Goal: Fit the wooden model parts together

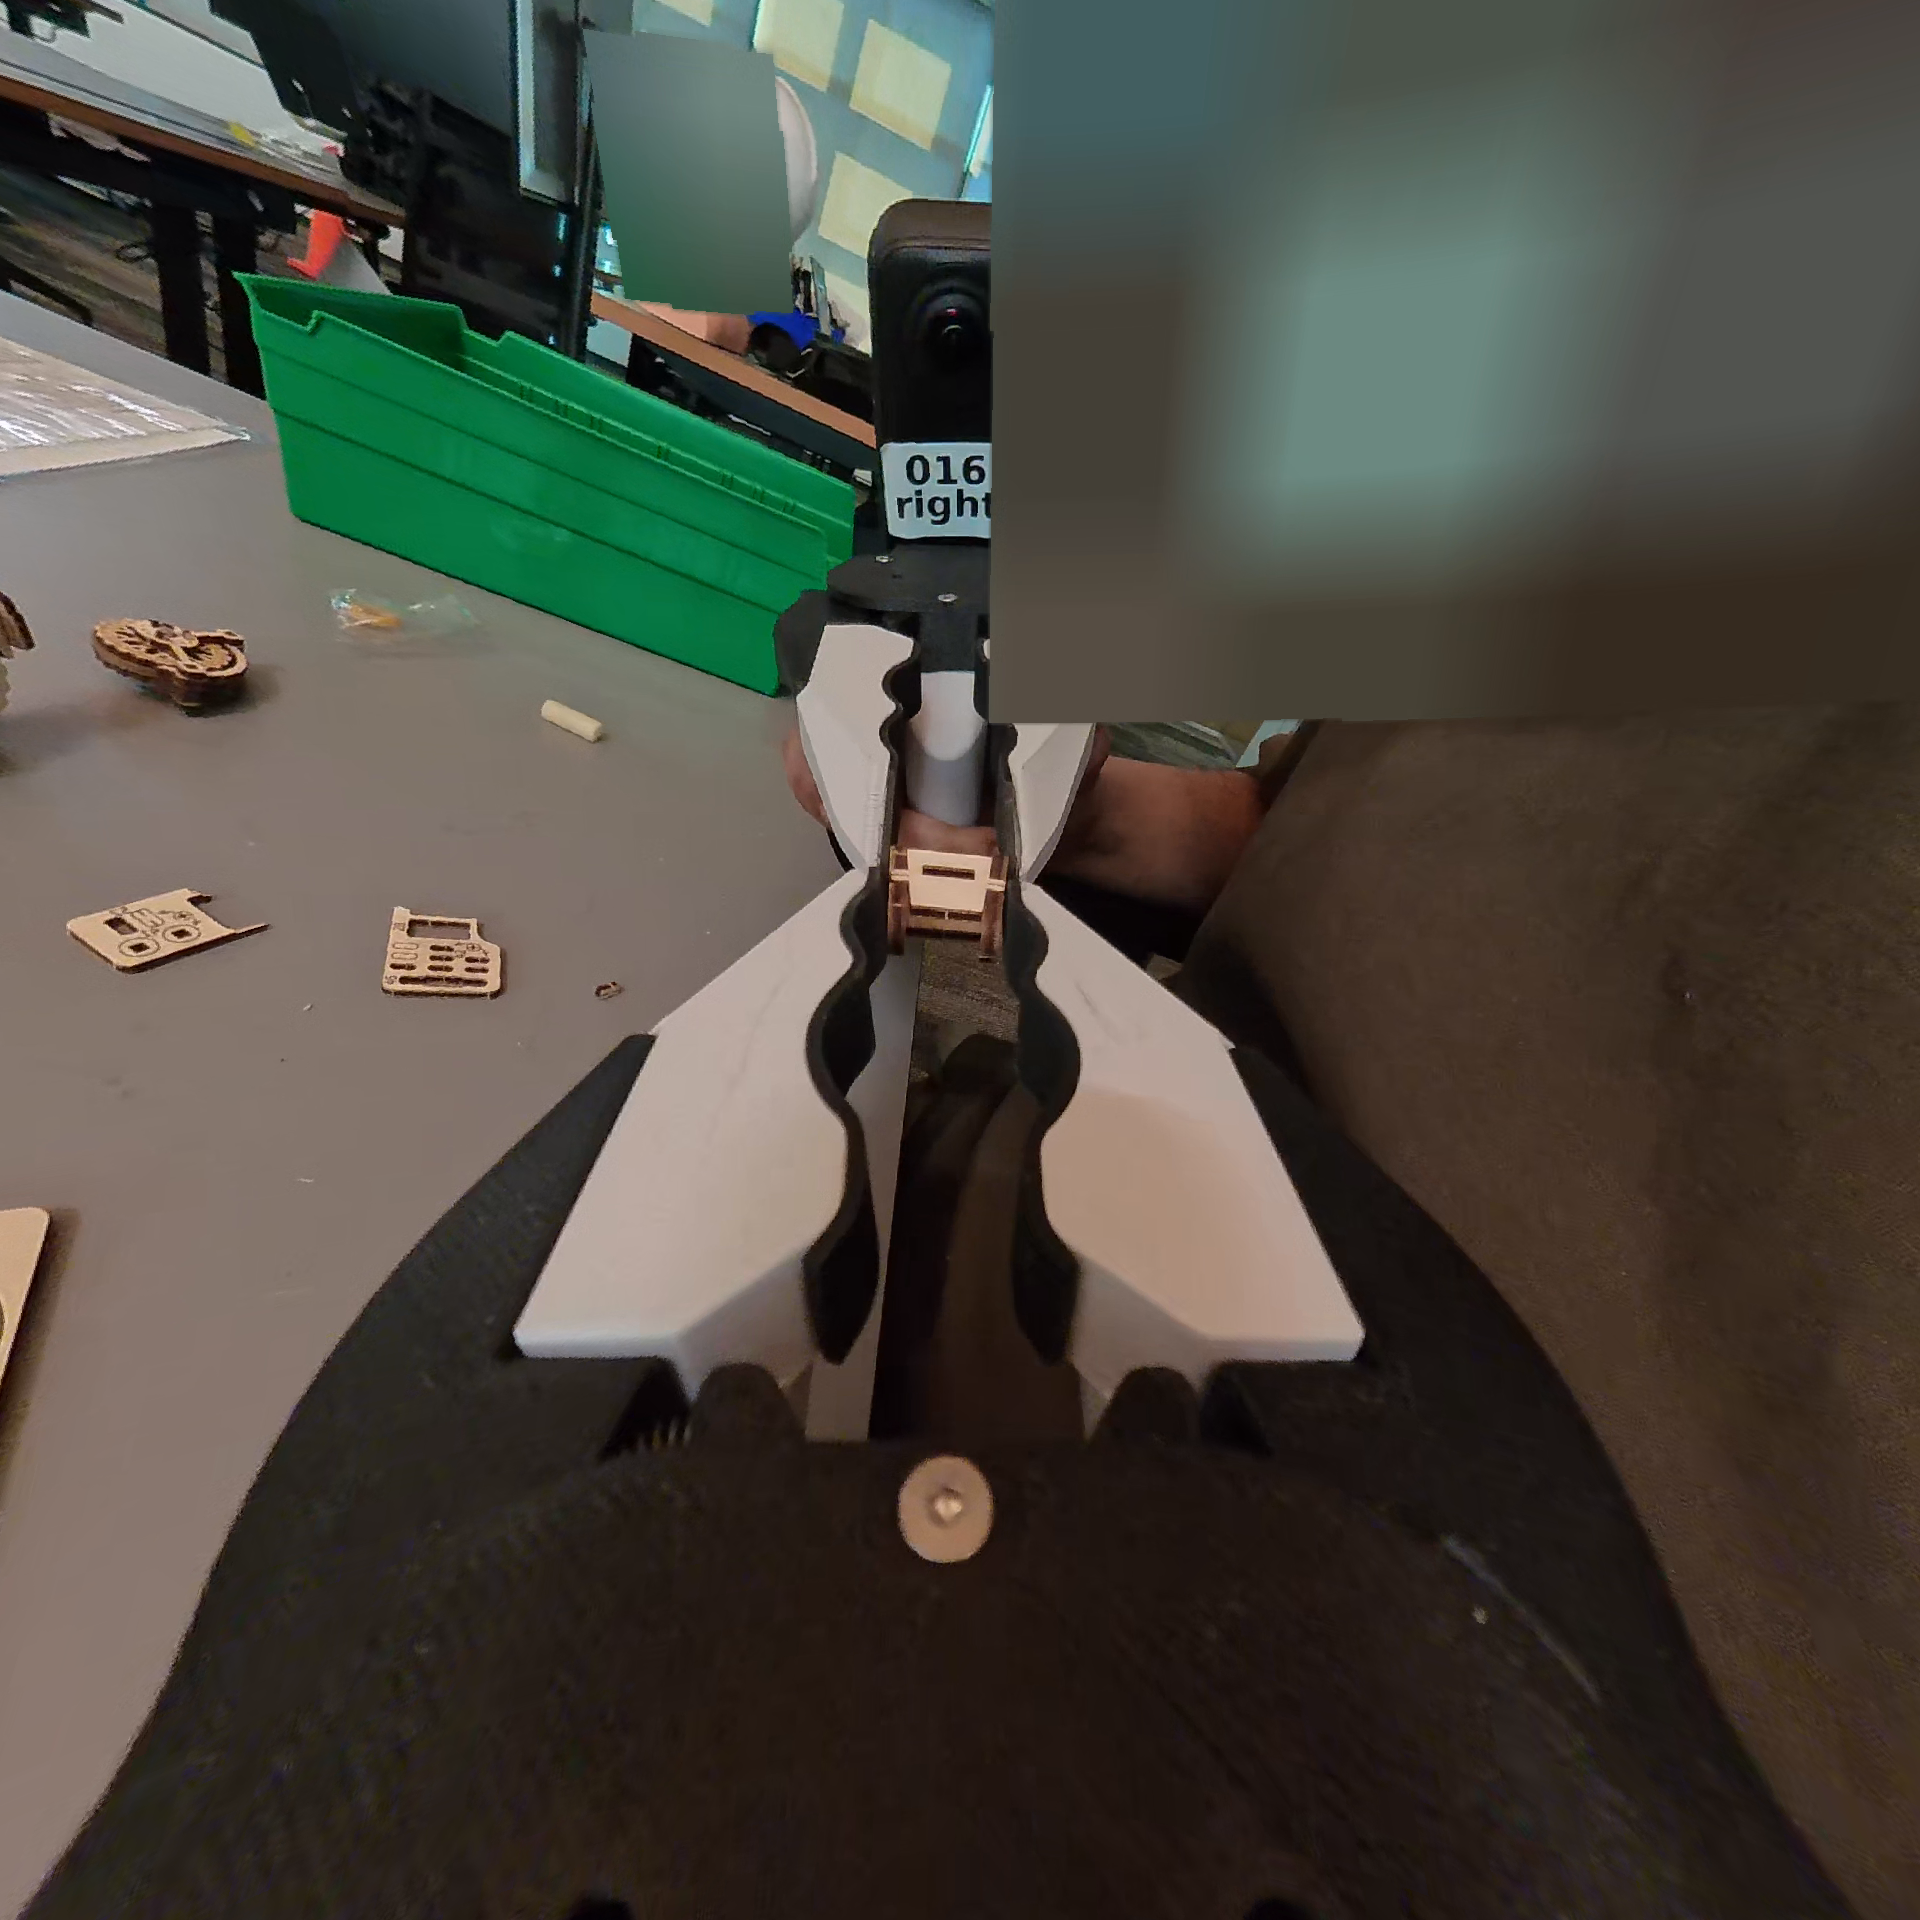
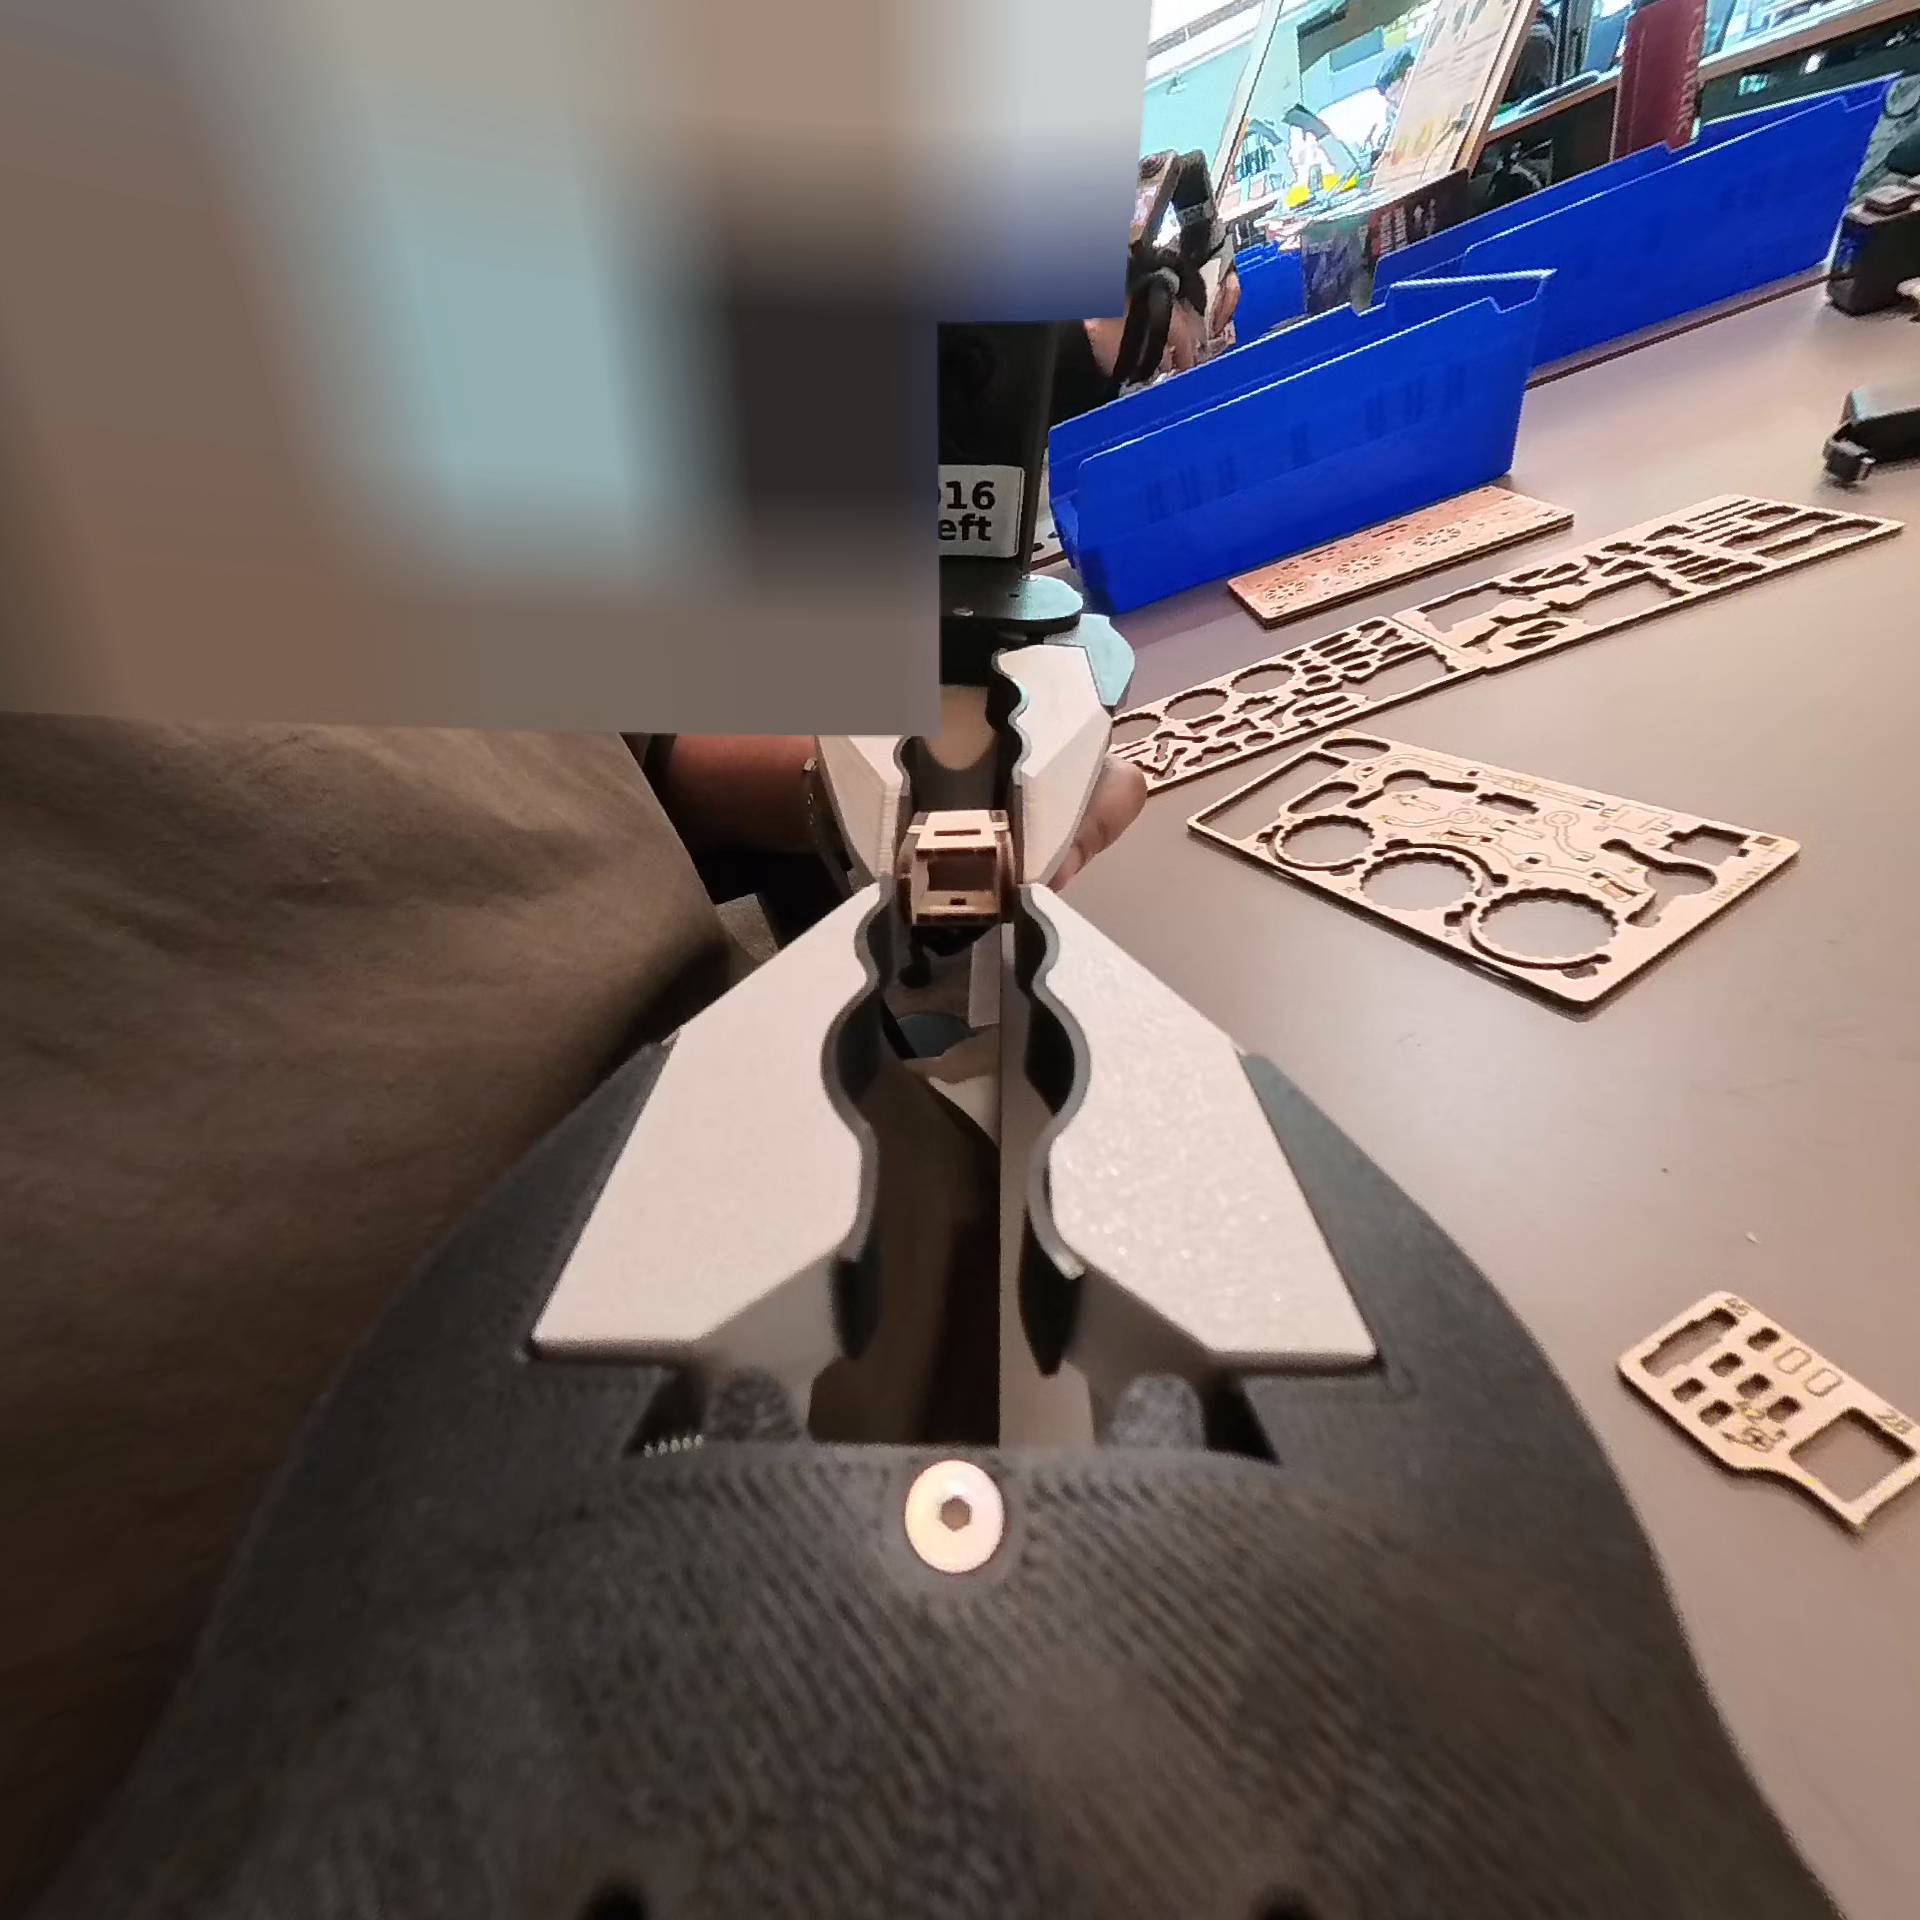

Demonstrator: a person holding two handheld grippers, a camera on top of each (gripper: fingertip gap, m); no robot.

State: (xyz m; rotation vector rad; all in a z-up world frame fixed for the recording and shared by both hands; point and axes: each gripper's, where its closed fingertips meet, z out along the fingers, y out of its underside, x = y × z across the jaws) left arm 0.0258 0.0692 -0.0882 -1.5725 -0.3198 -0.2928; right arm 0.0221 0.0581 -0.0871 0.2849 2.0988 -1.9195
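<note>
Left gripper [image 1: 948,925] and right gripper [image 2: 956,904]: tip to tip, both clamped on one small wooden box assembly [image 1: 945,896], held above the grey table [image 1: 416,1091] edge. On the table: loose wooden pieces [image 1: 442,954], punched-out wooden sheets [image 2: 1496,868], green bin [image 1: 540,478], blue bin [image 2: 1288,457].

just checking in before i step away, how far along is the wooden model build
Partly done. A small boxy pale wooden sub-assembly is already slotted together, and the left gripper and right gripper both clamp it from opposite ends. Left: the flat cut-out wooden pieces on the grey table are loose, and the punched wooden sheets hold some parts.
</note>
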